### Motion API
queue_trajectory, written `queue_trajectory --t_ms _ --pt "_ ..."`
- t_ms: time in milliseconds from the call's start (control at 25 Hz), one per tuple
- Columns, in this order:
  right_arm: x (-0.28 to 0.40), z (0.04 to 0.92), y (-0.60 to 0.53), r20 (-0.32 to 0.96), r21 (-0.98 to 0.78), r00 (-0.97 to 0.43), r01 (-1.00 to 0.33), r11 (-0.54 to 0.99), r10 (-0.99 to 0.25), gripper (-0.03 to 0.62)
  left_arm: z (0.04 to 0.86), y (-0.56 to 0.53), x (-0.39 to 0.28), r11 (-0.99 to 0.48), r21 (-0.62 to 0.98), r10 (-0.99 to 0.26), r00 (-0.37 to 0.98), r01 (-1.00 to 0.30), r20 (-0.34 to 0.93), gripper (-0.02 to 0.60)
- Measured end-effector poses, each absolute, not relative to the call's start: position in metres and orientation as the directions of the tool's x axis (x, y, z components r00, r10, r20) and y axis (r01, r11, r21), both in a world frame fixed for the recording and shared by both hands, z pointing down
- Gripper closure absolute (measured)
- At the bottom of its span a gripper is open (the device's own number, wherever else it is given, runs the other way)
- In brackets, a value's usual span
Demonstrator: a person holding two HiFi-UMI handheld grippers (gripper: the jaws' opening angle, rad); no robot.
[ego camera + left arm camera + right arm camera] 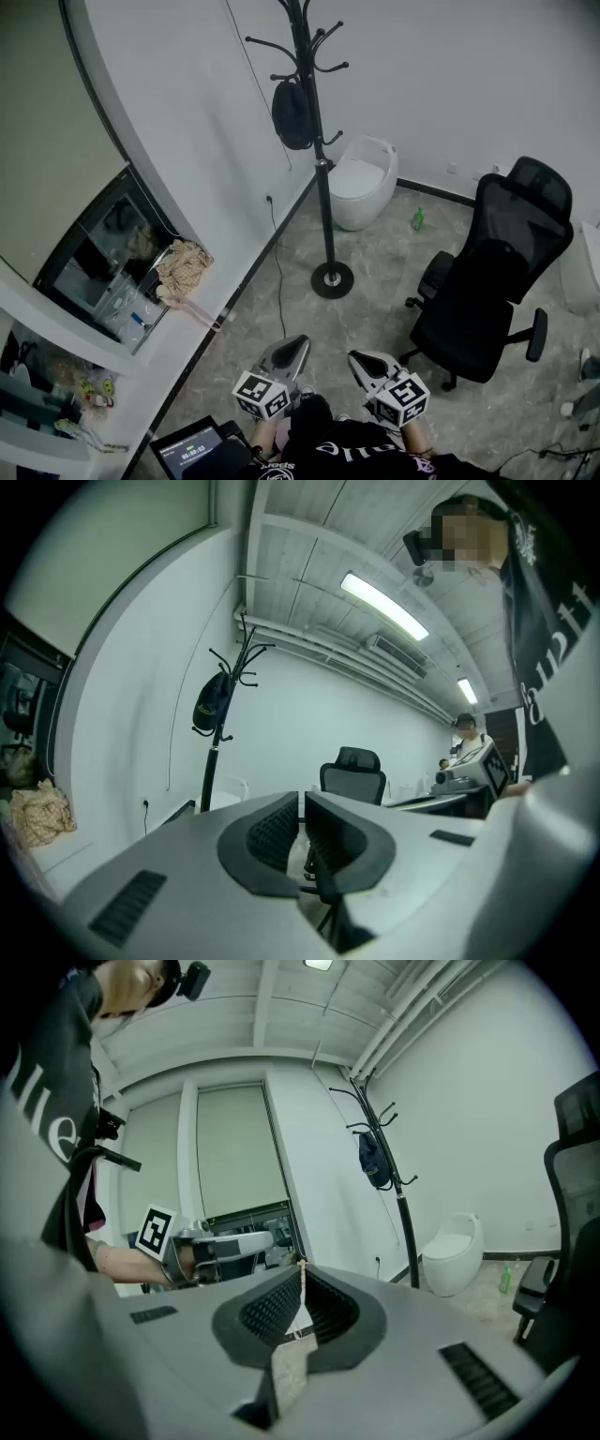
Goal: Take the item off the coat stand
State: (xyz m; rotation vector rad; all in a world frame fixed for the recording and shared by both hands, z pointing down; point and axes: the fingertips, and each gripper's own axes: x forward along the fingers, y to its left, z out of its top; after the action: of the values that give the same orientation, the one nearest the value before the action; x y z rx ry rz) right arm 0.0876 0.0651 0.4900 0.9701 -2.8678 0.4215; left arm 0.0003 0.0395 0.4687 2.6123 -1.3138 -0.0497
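A black coat stand (316,141) rises from a round base near the white wall, far ahead of me. A black bag-like item (292,114) hangs from one of its left hooks; it also shows as the dark bag (212,703) in the left gripper view and the dark bag (373,1162) in the right gripper view. My left gripper (292,350) and right gripper (364,362) are held low by my body, well short of the stand. Both have their jaws together with nothing between them, as with the left gripper (302,808) and the right gripper (302,1283) up close.
A black office chair (487,277) stands at the right. A white rounded bin (364,181) sits behind the stand, a green bottle (418,218) next to it. At the left a wall shelf holds a beige cloth (184,266). A tablet (191,450) lies low left.
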Motion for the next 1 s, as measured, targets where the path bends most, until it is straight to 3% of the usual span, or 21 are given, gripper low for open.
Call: queue_trajectory --t_ms 560,1000 --pt "0.073 0.501 -0.063 0.185 -0.237 -0.746 -0.666 0.707 -0.64 0.576 0.483 -0.098 -0.034 -0.584 0.229 -0.791 0.61 -0.779 0.056 0.575" --pt "-0.002 0.477 -0.214 0.144 -0.204 -0.735 -0.677 0.707 -0.662 0.576 0.447 -0.255 -0.108 -0.621 0.152 -0.778 0.628 -0.769 0.004 0.574"
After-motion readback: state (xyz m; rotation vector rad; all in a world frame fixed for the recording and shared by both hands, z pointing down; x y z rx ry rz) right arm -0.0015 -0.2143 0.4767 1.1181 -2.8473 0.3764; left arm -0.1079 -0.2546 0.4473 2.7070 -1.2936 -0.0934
